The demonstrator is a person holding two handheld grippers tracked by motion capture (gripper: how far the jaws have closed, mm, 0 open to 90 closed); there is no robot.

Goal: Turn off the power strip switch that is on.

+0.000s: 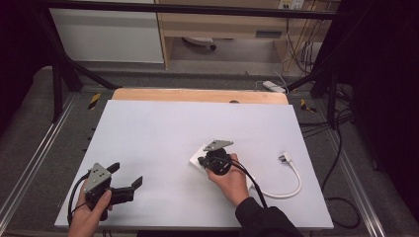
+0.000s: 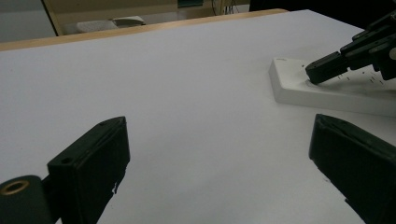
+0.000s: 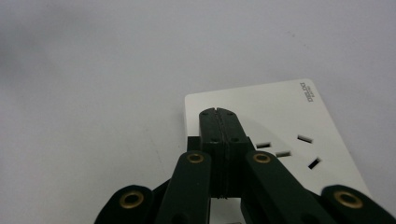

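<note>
A white power strip point(image 1: 196, 159) lies flat near the middle of the white table top point(image 1: 163, 133). Its white cable point(image 1: 291, 190) loops to the right and ends in a plug point(image 1: 285, 158). My right gripper point(image 1: 202, 161) is shut, with nothing between the jaws, and its tip rests on the strip's top face point(image 3: 280, 116) beside the socket slots point(image 3: 306, 138). The right gripper point(image 3: 217, 112) points at the strip's near end. My left gripper point(image 1: 126, 175) is held open low over the table's front left corner. In the left gripper view, the left gripper point(image 2: 219, 126) faces the strip point(image 2: 327, 91) and the right gripper point(image 2: 322, 70).
A wooden strip point(image 1: 197, 95) edges the table's far side. Black frame legs point(image 1: 62, 74) stand at the back left and right. Cables point(image 1: 341, 148) and a floor power strip point(image 1: 273, 86) lie on the grey carpet to the right.
</note>
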